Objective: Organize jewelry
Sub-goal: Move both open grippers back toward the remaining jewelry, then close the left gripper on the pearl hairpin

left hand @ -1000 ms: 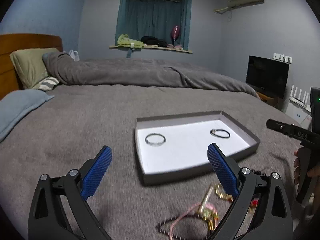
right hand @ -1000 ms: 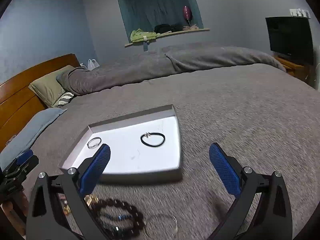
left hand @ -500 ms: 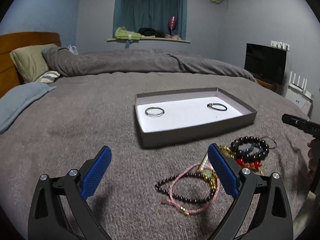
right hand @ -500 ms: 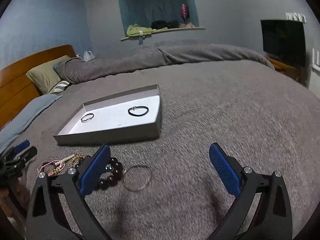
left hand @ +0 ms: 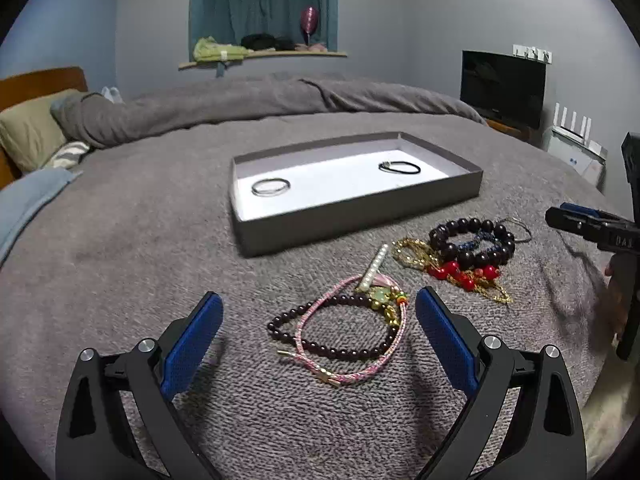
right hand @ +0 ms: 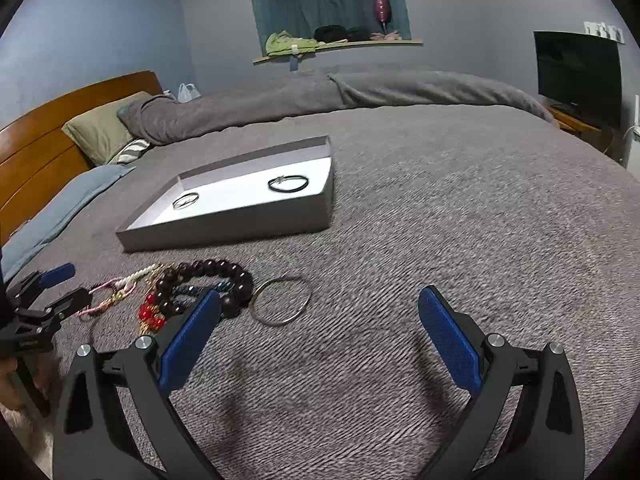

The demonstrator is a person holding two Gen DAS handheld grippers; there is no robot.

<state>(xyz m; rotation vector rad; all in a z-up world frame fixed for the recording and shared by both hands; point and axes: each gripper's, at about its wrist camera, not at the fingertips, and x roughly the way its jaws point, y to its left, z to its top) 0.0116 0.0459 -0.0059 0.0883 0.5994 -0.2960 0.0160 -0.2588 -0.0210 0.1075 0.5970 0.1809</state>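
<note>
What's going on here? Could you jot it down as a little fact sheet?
Setting: grey bed cover
Tray: holds a silver ring and a black band
Loose on the cover: dark bead bracelet, pink cord bracelet, thin metal hoop
Left gripper: open, holding nothing
Right gripper: open, holding nothing

A bedroom with blue-grey walls (left hand: 460,8) in dim light. A grey blanket (right hand: 460,208) covers the bed, a rumpled grey duvet (left hand: 248,108) lying across it at twelve o'clock. At ten o'clock, a wooden headboard (right hand: 52,140) and olive pillow (right hand: 100,130). A teal-curtained window (left hand: 264,0) sits at twelve, a dark television (left hand: 502,86) at two.
</note>
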